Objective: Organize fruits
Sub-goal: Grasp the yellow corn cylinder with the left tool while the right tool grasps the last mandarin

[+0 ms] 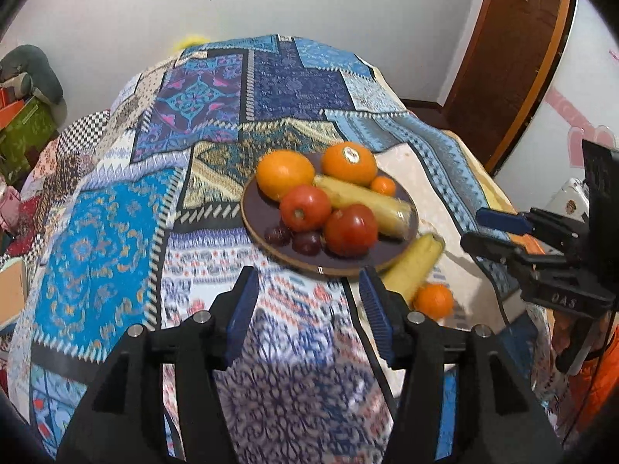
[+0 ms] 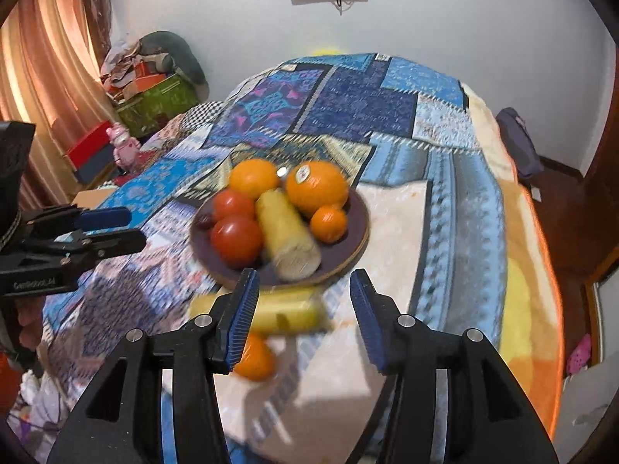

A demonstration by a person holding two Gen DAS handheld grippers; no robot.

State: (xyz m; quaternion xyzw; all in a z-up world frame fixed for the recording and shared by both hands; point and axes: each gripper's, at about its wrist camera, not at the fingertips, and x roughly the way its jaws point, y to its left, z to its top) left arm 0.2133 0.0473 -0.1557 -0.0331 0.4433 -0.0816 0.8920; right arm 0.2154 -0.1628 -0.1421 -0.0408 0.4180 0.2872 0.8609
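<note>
Left hand-held gripper (image 1: 307,303): tilted downward, jaws apart, empty. Right hand-held gripper (image 2: 303,305): same pose, empty. Round dark plate (image 1: 255,212) of fruit on patchwork-quilted bed (image 1: 116,212), just beyond; yellow corn cob (image 1: 410,270) and small orange (image 1: 433,301) near its right rim.

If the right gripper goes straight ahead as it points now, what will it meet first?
Probably the banana lying on the cloth just before the plate. The right gripper is open and empty. Depth is unclear.

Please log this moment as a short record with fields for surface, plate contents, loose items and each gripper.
surface: patchwork cloth
plate: two oranges, small orange, two tomatoes, yellow wrapped roll, dark small fruits
loose items: second yellow roll and small orange, beside plate
left gripper: open, empty
right gripper: open, empty
</note>
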